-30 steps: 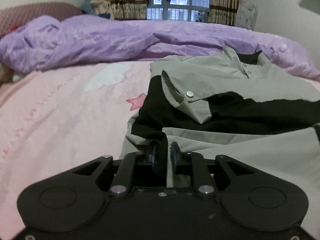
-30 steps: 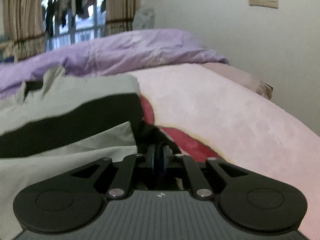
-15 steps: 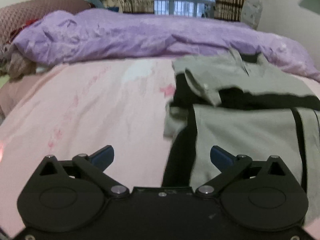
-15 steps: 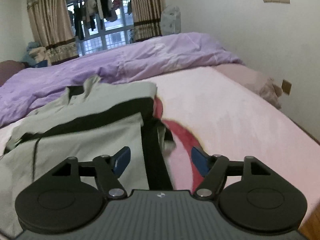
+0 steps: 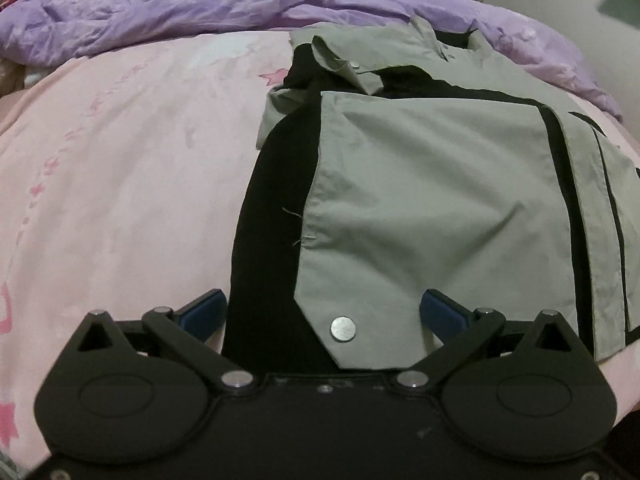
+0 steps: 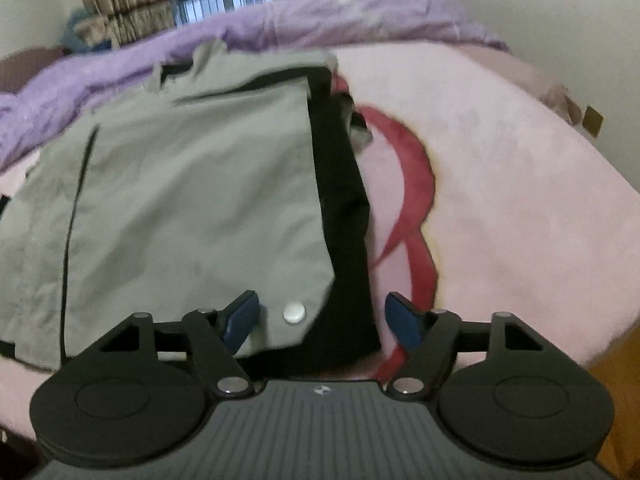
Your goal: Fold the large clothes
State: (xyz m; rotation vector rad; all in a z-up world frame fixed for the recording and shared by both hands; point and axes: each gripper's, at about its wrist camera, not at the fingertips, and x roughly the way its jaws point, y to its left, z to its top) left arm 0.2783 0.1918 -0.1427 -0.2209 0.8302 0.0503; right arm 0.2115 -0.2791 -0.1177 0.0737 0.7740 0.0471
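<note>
No readable text, labels or numbers anywhere.

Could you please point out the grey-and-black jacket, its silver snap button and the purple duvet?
Grey-and-black jacket [image 5: 432, 200]: left wrist view, grey front panel.
Silver snap button [image 5: 343, 328]: left wrist view, button centre.
Purple duvet [image 5: 168, 12]: left wrist view, crumpled top.

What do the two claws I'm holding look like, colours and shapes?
Both are matte black with blue fingertip pads. The left claw has two round lobes, angled link bars with silver rivets and a smooth black body. The right claw has the same build, but its body is ribbed grey with a small round emblem. No cables or sleeves show.
</note>
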